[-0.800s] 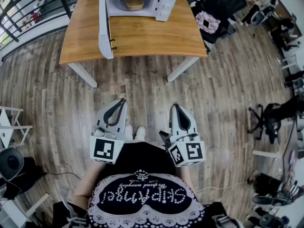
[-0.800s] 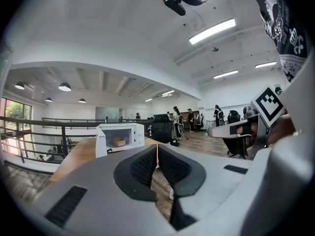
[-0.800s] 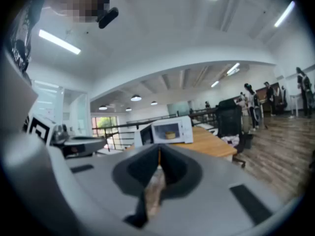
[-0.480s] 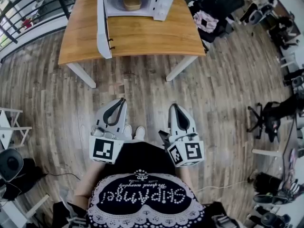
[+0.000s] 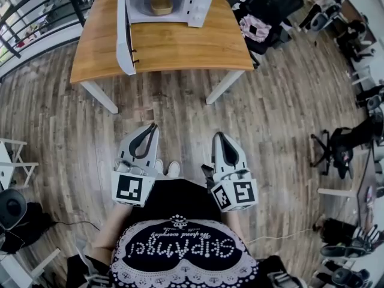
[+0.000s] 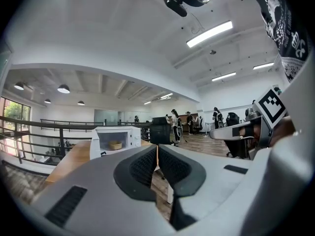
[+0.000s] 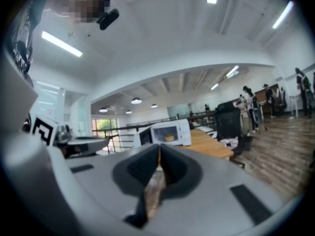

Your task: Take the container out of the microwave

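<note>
A white microwave [image 5: 165, 2] stands at the far end of a wooden table [image 5: 174, 44], its door [image 5: 123, 36] swung open to the left. Inside sits a tan round container [image 5: 159, 5], also seen as the container [image 6: 115, 145] in the left gripper view and the container [image 7: 169, 137] in the right gripper view. My left gripper [image 5: 150, 127] and right gripper [image 5: 218, 135] are held side by side above the wood floor, well short of the table. Both are shut with nothing between the jaws. Each points roughly toward the microwave [image 6: 116, 139] [image 7: 166, 132].
A black office chair [image 5: 270, 5] with cloth on it stands right of the table. More chairs [image 5: 345, 152] sit at the right. A railing [image 5: 36, 8] runs at the far left, and a white stool [image 5: 12, 161] stands near left. People stand far off in the room.
The table and microwave have drifted slightly left and up in the head view. Both grippers stay where they were, still shut.
</note>
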Motion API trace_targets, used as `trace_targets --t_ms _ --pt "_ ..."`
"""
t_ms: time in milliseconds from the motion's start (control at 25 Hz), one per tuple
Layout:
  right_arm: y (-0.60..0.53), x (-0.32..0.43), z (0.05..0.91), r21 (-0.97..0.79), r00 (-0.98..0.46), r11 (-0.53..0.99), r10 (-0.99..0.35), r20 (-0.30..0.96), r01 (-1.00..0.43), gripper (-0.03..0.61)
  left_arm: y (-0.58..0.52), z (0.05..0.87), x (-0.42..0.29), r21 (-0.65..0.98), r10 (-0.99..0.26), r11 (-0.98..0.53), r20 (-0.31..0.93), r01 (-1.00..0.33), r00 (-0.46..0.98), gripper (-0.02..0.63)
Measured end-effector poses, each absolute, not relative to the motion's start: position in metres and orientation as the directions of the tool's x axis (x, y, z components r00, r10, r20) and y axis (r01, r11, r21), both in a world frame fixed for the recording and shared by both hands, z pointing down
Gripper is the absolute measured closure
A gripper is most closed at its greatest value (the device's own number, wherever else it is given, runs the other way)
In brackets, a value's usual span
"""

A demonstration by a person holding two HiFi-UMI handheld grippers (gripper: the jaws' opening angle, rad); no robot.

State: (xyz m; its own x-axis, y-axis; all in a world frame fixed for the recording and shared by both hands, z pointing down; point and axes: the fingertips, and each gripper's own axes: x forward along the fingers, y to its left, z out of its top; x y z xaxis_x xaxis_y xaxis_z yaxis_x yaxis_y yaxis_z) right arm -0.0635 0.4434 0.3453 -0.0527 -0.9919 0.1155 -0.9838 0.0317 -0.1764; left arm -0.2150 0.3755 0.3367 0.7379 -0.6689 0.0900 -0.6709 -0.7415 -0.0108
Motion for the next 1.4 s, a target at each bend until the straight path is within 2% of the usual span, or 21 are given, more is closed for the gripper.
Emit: trace_targets --t_ms 400,880,1400 --pt "0.477 -0.016 0.353 -0.196 -0.005 -0.017 -0.994 0.112 -0.980 0.543 0.395 0.337 -0.190 -0.029 -0.686 -0.727 0.079 -0.686 0.724 0.583" --pt "0.483 0.009 0.369 -0.237 0.044 -0.075 -0.990 0.136 -0.969 0.543 0.389 0.331 -0.159 -0.047 -0.636 -0.771 0.084 -0.635 0.767 0.583" --pt "0.409 0.023 0.379 -0.238 0.045 -0.088 -0.982 0.182 -0.967 0.543 0.310 0.336 -0.147 -0.013 -0.634 -0.772 0.084 -0.635 0.769 0.583"
